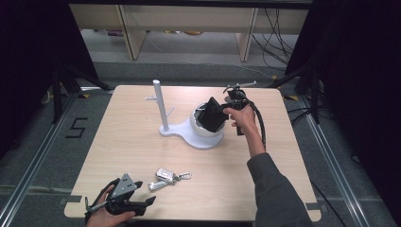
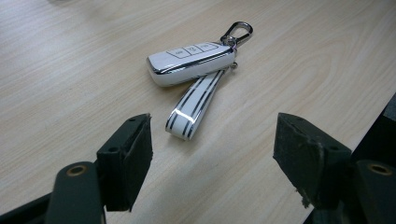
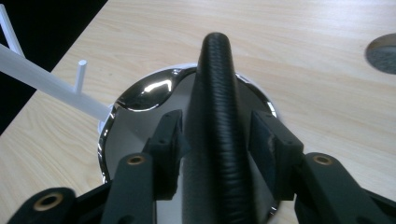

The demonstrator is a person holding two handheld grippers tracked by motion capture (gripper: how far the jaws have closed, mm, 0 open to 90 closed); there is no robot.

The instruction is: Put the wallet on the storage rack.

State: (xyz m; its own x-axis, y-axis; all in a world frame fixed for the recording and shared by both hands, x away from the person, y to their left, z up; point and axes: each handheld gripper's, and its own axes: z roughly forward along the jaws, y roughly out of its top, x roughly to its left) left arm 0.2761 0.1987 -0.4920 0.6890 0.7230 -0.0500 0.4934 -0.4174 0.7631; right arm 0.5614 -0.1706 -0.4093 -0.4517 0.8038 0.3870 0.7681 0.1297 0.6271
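A black textured case (image 1: 211, 115) stands on edge in the white bowl (image 1: 204, 136) of a stand near the table's middle. My right gripper (image 1: 221, 110) reaches over that bowl from the right. In the right gripper view the case (image 3: 217, 93) rises between the two pads, which stand slightly off its sides, over the bowl's shiny inside (image 3: 149, 91). A white key fob (image 1: 165, 175) with a striped strap and a clip lies near the front. My left gripper (image 1: 146, 203) rests at the front left corner, open (image 2: 212, 154), with the fob (image 2: 189, 65) just ahead of its jaws.
A white post with short pegs (image 1: 160, 106) rises from the stand's base, left of the bowl (image 3: 42, 81). A round hole (image 3: 383, 53) shows in the wooden tabletop (image 1: 132, 142). The table's front edge runs close beside the left gripper. Dark frames and cables flank the table.
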